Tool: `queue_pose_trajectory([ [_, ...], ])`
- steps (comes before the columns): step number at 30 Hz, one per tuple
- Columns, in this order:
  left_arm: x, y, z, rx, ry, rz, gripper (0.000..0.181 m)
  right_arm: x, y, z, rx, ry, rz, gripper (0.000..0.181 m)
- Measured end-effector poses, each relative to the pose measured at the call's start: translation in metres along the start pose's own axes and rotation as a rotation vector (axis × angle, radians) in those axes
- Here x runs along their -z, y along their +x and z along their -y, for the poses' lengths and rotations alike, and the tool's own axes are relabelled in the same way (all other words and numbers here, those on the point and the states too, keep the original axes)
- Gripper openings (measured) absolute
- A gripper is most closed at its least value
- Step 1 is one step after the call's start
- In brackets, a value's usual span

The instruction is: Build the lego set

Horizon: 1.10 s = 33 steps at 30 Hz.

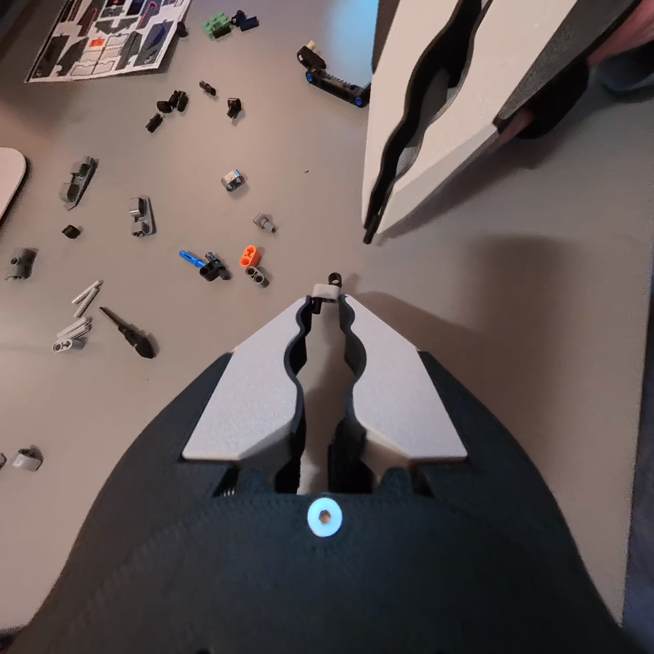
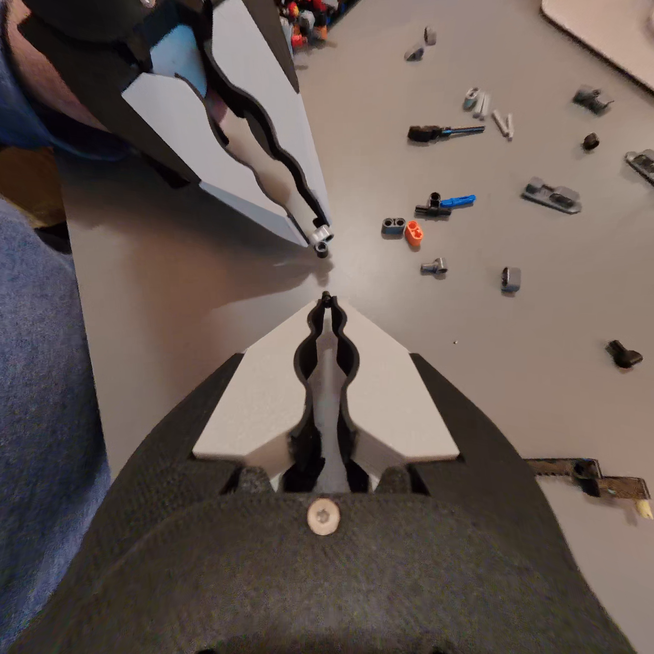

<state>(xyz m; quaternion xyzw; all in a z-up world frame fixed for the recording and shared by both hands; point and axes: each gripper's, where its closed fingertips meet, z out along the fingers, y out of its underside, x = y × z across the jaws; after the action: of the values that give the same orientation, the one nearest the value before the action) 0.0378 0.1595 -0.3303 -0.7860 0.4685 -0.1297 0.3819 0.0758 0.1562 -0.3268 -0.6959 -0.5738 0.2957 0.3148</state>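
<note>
My left gripper (image 1: 325, 300) is shut on a small light grey connector (image 1: 326, 291) with a black round-holed piece (image 1: 334, 278) stuck to its far end, held just above the grey table. In the right wrist view the left gripper (image 2: 320, 236) comes in from the upper left with the same grey connector (image 2: 322, 234). My right gripper (image 2: 327, 301) is shut on a small black pin (image 2: 326, 295) that pokes out past its tips. In the left wrist view the right gripper (image 1: 369, 230) comes in from the upper right. The two held parts are a short gap apart, not touching.
Loose parts lie on the table: an orange connector (image 1: 250, 255), a blue pin in a black connector (image 1: 205, 264), grey panels (image 1: 141, 216), a green brick (image 1: 217, 28), a black toothed assembly (image 1: 332, 76) and a sticker sheet (image 1: 109, 35). A blue sleeve (image 2: 35, 354) is at left. There is about 5 centimeters between the tips of the two grippers. From the right gripper's tips to the green brick (image 1: 217, 28) is close to 25 centimeters.
</note>
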Motion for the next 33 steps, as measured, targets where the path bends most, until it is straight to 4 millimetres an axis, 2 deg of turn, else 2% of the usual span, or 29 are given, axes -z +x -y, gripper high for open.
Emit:
queue_pose_trajectory([
  [7,0.003,-0.005,0.002,-0.003,0.022,0.003,0.013,-0.009,0.002,-0.01,-0.047,-0.068,0.028,0.004],
  [13,0.002,-0.005,0.003,-0.016,0.023,0.006,0.013,-0.009,0.006,-0.012,-0.039,-0.101,0.023,0.02],
  [15,0.003,-0.005,0.006,-0.022,0.037,0.015,0.013,-0.004,0.011,-0.005,-0.035,-0.067,-0.001,0.022],
  [17,0.005,-0.007,0.011,-0.047,0.055,0.041,0.013,0.003,0.008,0.011,-0.081,0.011,0.038,0.019],
  [21,0.014,-0.009,0.03,-0.173,0.124,0.131,0.013,0.008,0.0,0.038,-0.252,0.132,0.195,0.017],
  [27,0.034,-0.006,0.058,-0.334,0.242,0.225,0.013,0.016,-0.008,0.062,-0.432,0.272,0.42,0.018],
  [29,0.037,-0.005,0.061,-0.372,0.25,0.243,0.013,0.021,-0.013,0.069,-0.442,0.305,0.485,0.011],
  [33,0.04,-0.005,0.064,-0.373,0.272,0.242,0.013,0.024,-0.01,0.07,-0.374,0.299,0.46,0.005],
])
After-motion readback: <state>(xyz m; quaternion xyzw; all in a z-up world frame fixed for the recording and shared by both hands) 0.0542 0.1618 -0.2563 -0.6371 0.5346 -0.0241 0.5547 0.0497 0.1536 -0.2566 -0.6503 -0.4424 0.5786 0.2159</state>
